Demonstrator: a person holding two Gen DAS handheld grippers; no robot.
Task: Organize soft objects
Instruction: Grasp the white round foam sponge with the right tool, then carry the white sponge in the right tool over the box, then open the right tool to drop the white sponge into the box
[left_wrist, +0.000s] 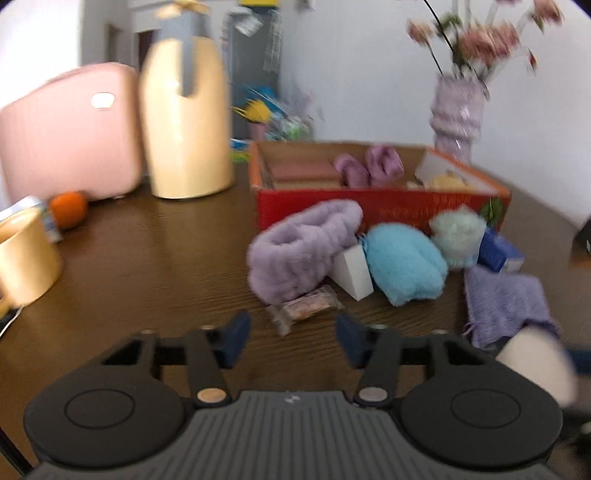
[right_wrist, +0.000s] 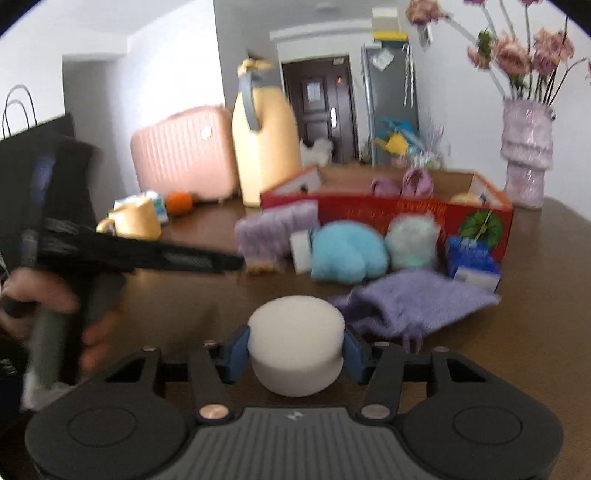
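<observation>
My right gripper (right_wrist: 295, 350) is shut on a round white sponge (right_wrist: 295, 332) and holds it over the brown table. My left gripper (left_wrist: 291, 338) is open and empty, just short of a wrapped snack (left_wrist: 304, 308). Ahead lie a fluffy lilac band (left_wrist: 299, 251), a white foam block (left_wrist: 352, 271), a fluffy blue item (left_wrist: 404, 267), a pale green puff (left_wrist: 458, 232) and a purple knit cloth (left_wrist: 506, 304). Behind them stands a red cardboard box (left_wrist: 380, 205) holding purple soft items (left_wrist: 369, 166). The white sponge also shows at the right in the left wrist view (left_wrist: 535, 365).
A yellow mug (left_wrist: 26, 258), an orange (left_wrist: 68, 208), a pink case (left_wrist: 70, 133) and a tall yellow bag (left_wrist: 186, 122) stand at the left. A lilac vase (left_wrist: 458, 118) with flowers stands behind the box. A blue carton (left_wrist: 498, 251) lies by the box's right corner.
</observation>
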